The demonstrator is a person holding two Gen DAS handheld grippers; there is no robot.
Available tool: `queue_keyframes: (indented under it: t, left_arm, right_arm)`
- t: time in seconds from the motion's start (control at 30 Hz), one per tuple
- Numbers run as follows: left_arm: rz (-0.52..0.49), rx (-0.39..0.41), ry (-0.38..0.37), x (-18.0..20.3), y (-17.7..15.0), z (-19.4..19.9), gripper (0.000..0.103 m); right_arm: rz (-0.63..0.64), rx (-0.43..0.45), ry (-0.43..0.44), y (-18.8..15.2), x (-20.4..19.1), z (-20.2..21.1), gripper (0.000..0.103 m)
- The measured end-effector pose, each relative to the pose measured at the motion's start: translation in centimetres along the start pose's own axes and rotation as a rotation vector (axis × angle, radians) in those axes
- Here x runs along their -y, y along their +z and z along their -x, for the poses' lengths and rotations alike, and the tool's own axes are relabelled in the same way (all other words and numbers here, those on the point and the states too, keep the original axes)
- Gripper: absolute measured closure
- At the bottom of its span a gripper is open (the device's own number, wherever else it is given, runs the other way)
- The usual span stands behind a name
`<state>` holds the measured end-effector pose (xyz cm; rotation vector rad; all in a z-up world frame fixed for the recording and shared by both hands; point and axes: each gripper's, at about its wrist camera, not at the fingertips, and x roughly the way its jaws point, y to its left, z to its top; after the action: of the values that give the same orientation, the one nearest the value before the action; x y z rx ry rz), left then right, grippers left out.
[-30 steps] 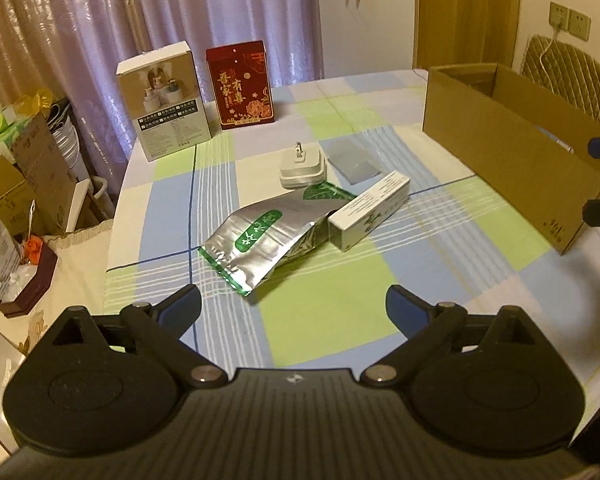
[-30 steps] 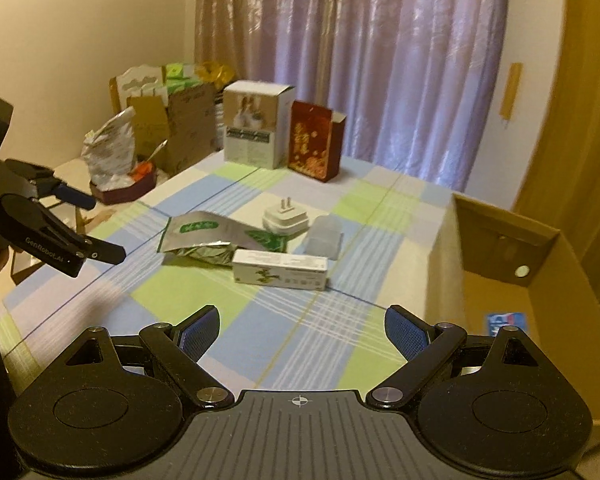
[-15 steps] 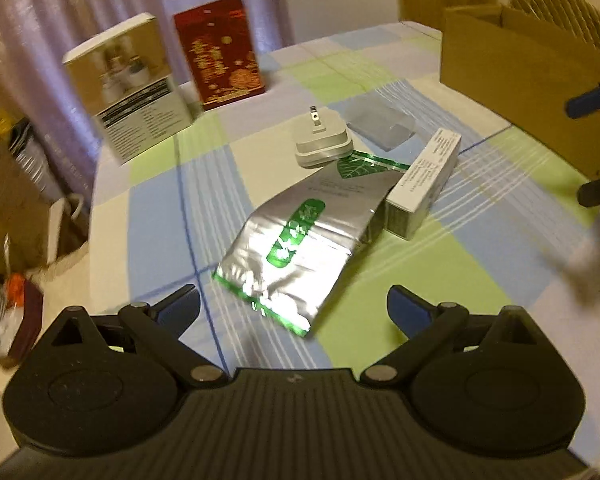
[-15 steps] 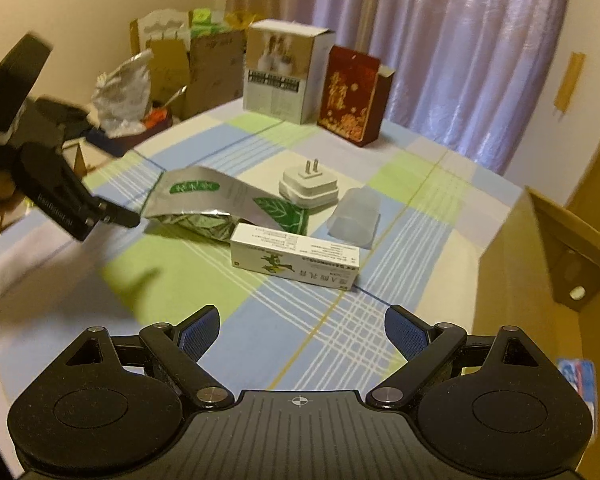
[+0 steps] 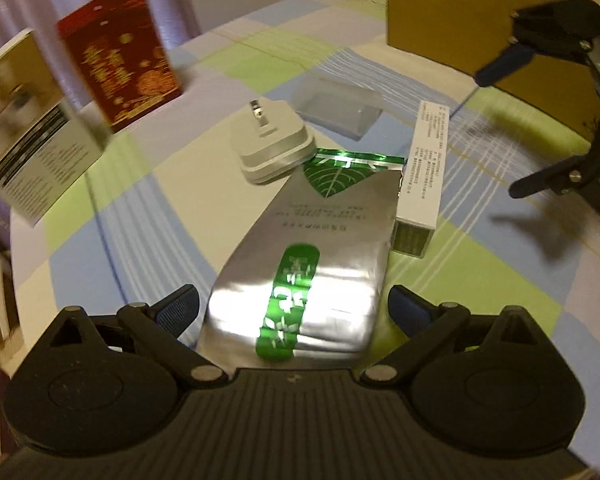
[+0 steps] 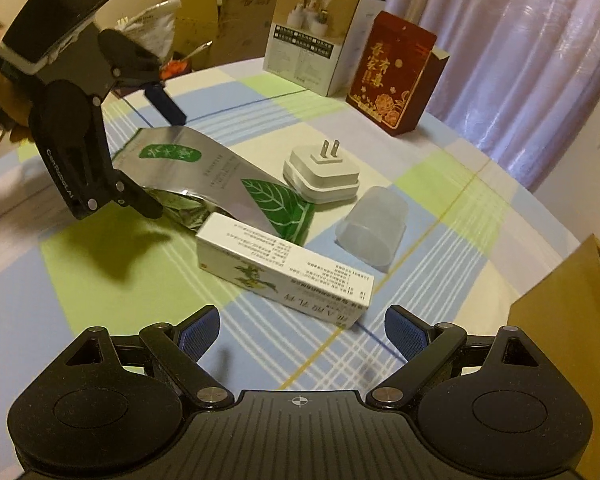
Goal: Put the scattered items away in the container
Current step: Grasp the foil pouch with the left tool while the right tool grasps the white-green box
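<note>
Left gripper [image 5: 294,310] jaws wide apart around silver foil pouch [image 5: 300,280], right gripper [image 6: 300,330] spread wide near white carton [image 6: 284,270], gripping nothing.

Your foil pouch [image 5: 300,256] looked like glossy metallised film, creased, with shiny green print. The long carton [image 6: 284,270] was smooth printed card, slightly satin. The plug adapter [image 6: 322,174] was smooth white plastic with bare metal prongs. The small cup [image 6: 370,226] was frosted translucent plastic. You had a matt checked cloth on the surface [image 6: 440,184]. The cardboard box [image 5: 452,28] was plain matt brown. Each hand-held gripper [image 6: 298,334] was matt black plastic with ribbed blue pads [image 6: 198,334].
</note>
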<state>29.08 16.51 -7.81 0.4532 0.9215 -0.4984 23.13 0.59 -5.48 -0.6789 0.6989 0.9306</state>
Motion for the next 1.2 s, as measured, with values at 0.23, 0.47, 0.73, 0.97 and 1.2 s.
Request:
queue_keyframes:
  t: [0.23, 0.47, 0.73, 0.97, 1.2]
  left_arm:
    - [-0.062, -0.108, -0.07, -0.7, 2.7, -2.4, 0.01]
    - [-0.067, -0.142, -0.099, 0.1, 3.0, -2.4, 0.027]
    - [-0.047, -0.157, -0.093, 0.8, 1.1, 0.2, 0.038]
    - [-0.07, -0.162, -0.076, 2.9, -1.5, 3.1, 0.038]
    - [-0.114, -0.155, -0.098, 7.4, -4.2, 5.6, 0.038]
  right_arm:
    - [0.077, -0.032, 0.016, 0.5, 0.3, -1.7, 0.008]
    - [0.213, -0.033, 0.034, 2.3, 0.1, -3.6, 0.009]
    - [0.338, -0.118, 0.132, 2.7, 0.1, -5.3, 0.028]
    - [0.265, -0.223, 0.145, 0.9, -1.1, -2.1, 0.05]
    - [0.005, -0.298, 0.2, -3.8, -4.5, 2.9, 0.062]
